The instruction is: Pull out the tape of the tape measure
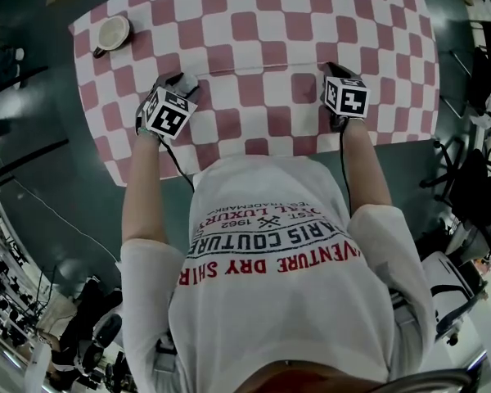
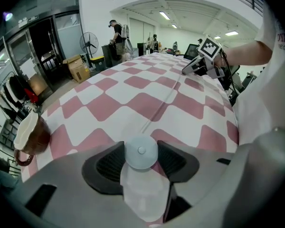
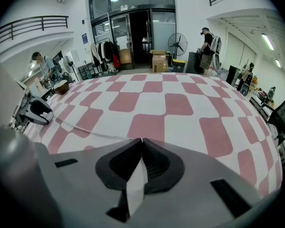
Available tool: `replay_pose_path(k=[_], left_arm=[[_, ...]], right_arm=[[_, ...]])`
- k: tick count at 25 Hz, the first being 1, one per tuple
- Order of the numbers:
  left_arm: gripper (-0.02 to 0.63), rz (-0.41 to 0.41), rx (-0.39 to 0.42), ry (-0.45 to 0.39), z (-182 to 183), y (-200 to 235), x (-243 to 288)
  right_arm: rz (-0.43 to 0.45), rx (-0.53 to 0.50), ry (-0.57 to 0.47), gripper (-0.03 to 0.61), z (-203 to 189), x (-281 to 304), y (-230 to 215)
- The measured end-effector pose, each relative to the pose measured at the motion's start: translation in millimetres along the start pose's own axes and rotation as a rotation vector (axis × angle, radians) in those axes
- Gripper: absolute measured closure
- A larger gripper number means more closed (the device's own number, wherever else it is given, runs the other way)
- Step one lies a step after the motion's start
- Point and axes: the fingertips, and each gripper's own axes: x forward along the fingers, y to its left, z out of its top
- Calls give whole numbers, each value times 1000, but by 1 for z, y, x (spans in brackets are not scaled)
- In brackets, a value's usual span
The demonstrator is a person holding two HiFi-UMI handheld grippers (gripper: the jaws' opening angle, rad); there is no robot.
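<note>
Between two claws (image 2: 141, 152) (image 3: 142, 145) runs seemingly one tape (image 2: 159, 106).

- Left gripper (image 2: 141, 147): dark ribbed pads pressed on either side of a round, pale grey tape measure (image 2: 141, 154).
- Tape (image 2: 162, 106): thin line drawn out from the case, lying flat across the pink-and-white checked tablecloth (image 2: 133, 87). It reaches the jaw tips of the right gripper (image 2: 190, 69).
- Right gripper: marker cube on top, a bare forearm behind it.
- Brown cup (image 2: 31, 136): pale inside, at the table's left edge.
- Background: floor fan (image 2: 89, 43), cardboard boxes (image 2: 78, 66), a person standing (image 2: 116, 32).
</note>
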Motion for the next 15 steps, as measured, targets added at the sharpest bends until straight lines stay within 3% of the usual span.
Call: replay_pose_path(k=[4,6,9,15], left_arm=[[379,-1,-96,-43,0,2,1],[342,11,-124,-46,-2,6,1],[296,36,-106,-45,-2,10,0],[281,66,-73,-101,6,9,-12]], right_arm=[[2,9,-9,543,0,-1,0],[-5,11,-17,538,1,-1,1],[-12,21,-33,422,4,-2,1],[-17,16,-89,417,15,-22,13]])
